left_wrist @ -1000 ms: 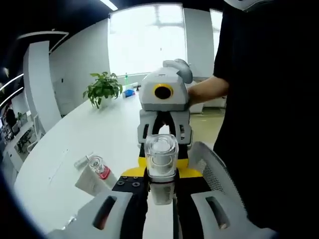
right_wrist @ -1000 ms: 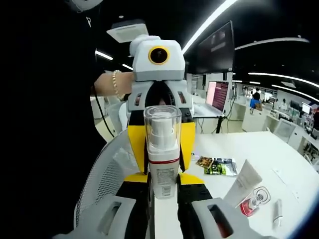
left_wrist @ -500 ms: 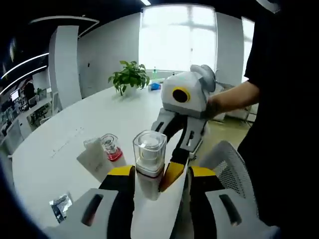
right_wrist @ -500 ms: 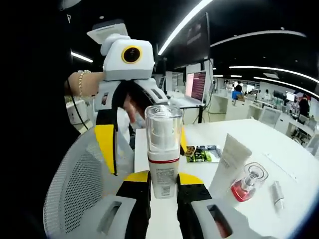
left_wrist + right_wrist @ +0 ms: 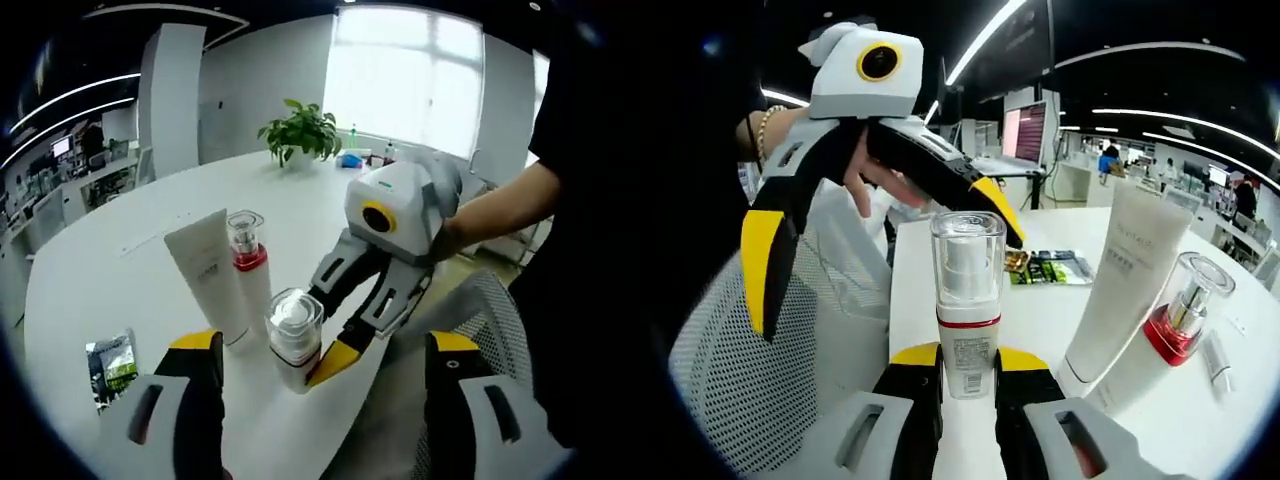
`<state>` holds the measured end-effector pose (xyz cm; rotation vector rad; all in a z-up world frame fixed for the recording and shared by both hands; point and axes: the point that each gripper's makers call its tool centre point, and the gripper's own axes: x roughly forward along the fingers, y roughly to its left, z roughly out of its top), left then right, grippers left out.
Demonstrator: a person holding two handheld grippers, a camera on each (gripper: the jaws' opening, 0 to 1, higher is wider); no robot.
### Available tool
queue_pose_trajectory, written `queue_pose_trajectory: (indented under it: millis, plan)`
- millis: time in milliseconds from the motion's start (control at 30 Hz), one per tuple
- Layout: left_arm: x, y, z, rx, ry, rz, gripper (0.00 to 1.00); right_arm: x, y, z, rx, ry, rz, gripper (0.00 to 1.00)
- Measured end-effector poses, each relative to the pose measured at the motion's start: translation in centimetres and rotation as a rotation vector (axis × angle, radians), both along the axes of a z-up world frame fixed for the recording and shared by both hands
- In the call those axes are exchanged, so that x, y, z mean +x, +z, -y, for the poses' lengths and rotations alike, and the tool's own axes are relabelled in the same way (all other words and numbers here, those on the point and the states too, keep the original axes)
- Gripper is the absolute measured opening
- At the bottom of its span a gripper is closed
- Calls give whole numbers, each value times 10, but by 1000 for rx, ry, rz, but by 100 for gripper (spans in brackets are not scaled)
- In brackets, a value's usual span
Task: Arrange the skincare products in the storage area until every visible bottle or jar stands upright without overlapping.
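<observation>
My left gripper [image 5: 312, 400] has its jaws spread wide and holds nothing; in the left gripper view the pump bottle [image 5: 294, 338] with the clear cap stands upright on the white table [image 5: 110, 270] just ahead of them, pinched low down by the right gripper [image 5: 352, 335], which reaches in from the right with a person's hand [image 5: 455, 225] behind it; just beside the bottle, touching or nearly so — I cannot tell which — stand a white tube [image 5: 208, 280] and a red-based glass bottle [image 5: 248, 270], both upright; a small green sachet [image 5: 110, 365] lies flat near the table edge, and a potted plant [image 5: 300, 130] sits well back.

In the right gripper view my right gripper [image 5: 968, 372] is clamped on the pump bottle [image 5: 967, 300] at its lower body, bottle vertical; the left gripper [image 5: 845, 150] hangs above and behind it, jaws parted; the white tube [image 5: 1125, 280] and red-based glass bottle [image 5: 1180, 320] stand to one side, and the sachet [image 5: 1052, 268] lies beyond.

I judge this the placing step: the bottle looks set down beside its neighbours; next I would ease the right jaws apart and back straight out, without nudging the tube.

Count: one pump bottle, one tube, one glass bottle, one sachet — three products, all upright.
</observation>
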<state>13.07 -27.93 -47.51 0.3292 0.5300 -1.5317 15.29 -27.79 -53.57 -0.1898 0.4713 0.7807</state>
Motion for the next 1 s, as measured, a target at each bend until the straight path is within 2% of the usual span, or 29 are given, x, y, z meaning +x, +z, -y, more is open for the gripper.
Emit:
queue_pose_trajectory:
  millis: [133, 333, 567, 733, 1000]
  plan:
    - [9, -8, -10, -3, 63, -24, 87, 2, -9, 2, -12, -3, -5, 10]
    - [13, -11, -17, -6, 113, -45, 92, 5, -25, 4, -42, 1, -13, 10]
    - [18, -11, -25, -6, 137, -47, 93, 8, -34, 8, -41, -5, 0, 10]
    - [21, -15, -29, 4, 145, -53, 92, 8, -44, 12, -63, -3, -14, 10]
    - [21, -17, -25, 4, 143, -63, 91, 12, -44, 15, -58, 2, -3, 10]
